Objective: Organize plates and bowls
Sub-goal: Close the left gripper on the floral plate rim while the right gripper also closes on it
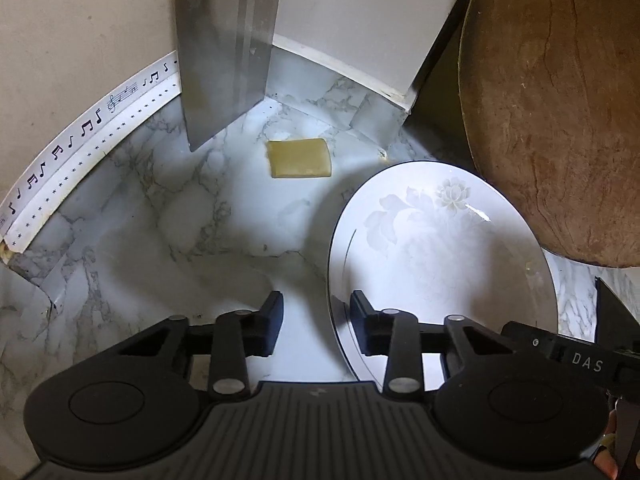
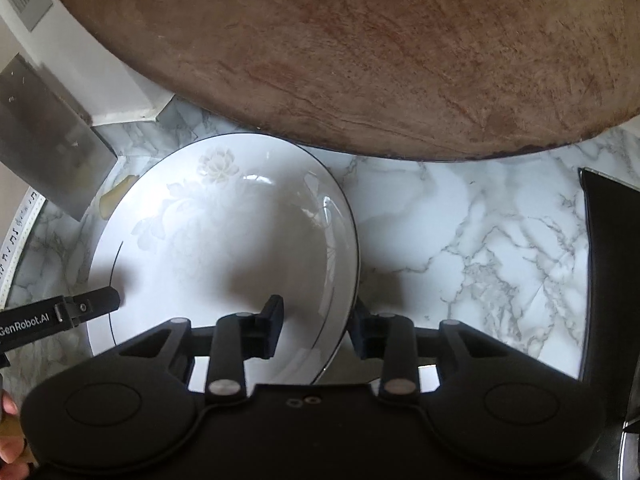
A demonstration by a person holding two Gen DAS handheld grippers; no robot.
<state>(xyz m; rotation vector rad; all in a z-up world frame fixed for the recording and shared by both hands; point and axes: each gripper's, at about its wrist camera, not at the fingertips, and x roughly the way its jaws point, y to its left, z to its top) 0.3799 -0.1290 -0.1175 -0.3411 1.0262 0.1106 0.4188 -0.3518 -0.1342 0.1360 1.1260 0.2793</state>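
A white plate with a thin dark rim line and a faint floral print is found on the marble-pattern counter, toward its back edge, just in front of a round wooden board that stands tilted behind it. A yellow sponge lies further along the counter, near the back corner beside a metal panel.

The left gripper is set astride the plate's left rim, one finger over the glazed face and the other outside the edge. The right gripper is set likewise astride the right rim. Both pairs of jaws are part-closed about the rim; whether the pads already press on the china cannot be told from either view, as a gap appears on at least one side.

The plate is judged to be rigid, glazed and therefore slippery, of moderate weight, and breakable if dropped or knocked against the board. The shallow raised rim is assessed as the only practical place to take hold. A hold at two opposite points, as arranged, is considered sound, provided both pads are seated fully over the lip and the plate is kept level.
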